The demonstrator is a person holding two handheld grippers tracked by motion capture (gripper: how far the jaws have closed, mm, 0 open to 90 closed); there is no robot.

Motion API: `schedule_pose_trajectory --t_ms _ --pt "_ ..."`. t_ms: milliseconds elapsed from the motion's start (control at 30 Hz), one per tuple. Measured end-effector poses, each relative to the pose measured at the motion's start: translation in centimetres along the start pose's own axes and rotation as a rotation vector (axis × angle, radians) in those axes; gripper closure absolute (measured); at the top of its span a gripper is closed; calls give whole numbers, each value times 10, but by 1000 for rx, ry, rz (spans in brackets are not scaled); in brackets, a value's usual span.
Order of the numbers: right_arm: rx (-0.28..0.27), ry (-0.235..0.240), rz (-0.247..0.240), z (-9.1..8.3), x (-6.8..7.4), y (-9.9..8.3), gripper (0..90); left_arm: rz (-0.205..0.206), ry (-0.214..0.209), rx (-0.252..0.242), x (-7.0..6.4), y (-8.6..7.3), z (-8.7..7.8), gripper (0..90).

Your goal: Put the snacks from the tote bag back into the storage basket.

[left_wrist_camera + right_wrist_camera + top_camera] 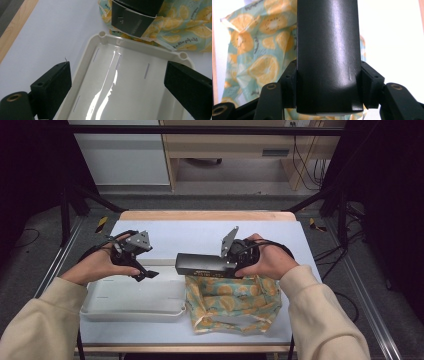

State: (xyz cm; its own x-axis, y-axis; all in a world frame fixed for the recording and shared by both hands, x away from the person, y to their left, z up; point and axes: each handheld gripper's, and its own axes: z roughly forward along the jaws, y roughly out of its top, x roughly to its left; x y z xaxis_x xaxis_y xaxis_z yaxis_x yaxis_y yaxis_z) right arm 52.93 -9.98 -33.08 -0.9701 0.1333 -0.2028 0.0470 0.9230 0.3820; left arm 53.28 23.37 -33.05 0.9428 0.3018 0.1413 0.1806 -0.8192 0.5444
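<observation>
My right gripper point(231, 264) is shut on a long black box point(202, 264), held level above the table with its free end pointing left. In the right gripper view the black box point(327, 55) runs up between the jaws of the right gripper point(328, 87), which press on both its sides. Under it lies a cloth bag point(232, 302) printed with orange slices, also seen as the bag point(254, 55). My left gripper point(142, 272) hangs open over the white tray point(131, 301). Its jaws stand wide apart above the tray point(120, 75), with the black box's end point(133, 15) beyond.
The white table top point(190, 234) has free room behind both hands. A wooden strip point(207, 215) edges its far side. Dark frame rails and cables run along both sides of the table.
</observation>
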Motion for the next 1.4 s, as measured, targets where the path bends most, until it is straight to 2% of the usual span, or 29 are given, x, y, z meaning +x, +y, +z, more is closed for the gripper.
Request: schedule_pose_trajectory --t_ms 200,433,733,867,1000,1100,1300,1400 --pt "2 7 -15 7 -2 13 435 24 -9 14 1 4 -2 75" --pt "13 23 -23 17 1 21 435 46 -16 18 -6 9 -3 76" --pt "19 39 -35 23 10 31 436 93 -19 48 -18 12 -6 75" --pt "-5 46 -26 25 15 36 435 114 -27 50 -24 15 -6 75" --pt "-1 51 -29 27 17 39 436 130 -27 75 -28 16 -4 76" --pt "-4 51 -38 27 20 43 435 141 -29 96 -32 16 -4 76" --pt "1 57 -70 29 29 54 435 159 -42 104 -38 18 -4 79" --pt "-7 65 -64 31 30 56 435 177 -57 122 -41 19 -1 89"
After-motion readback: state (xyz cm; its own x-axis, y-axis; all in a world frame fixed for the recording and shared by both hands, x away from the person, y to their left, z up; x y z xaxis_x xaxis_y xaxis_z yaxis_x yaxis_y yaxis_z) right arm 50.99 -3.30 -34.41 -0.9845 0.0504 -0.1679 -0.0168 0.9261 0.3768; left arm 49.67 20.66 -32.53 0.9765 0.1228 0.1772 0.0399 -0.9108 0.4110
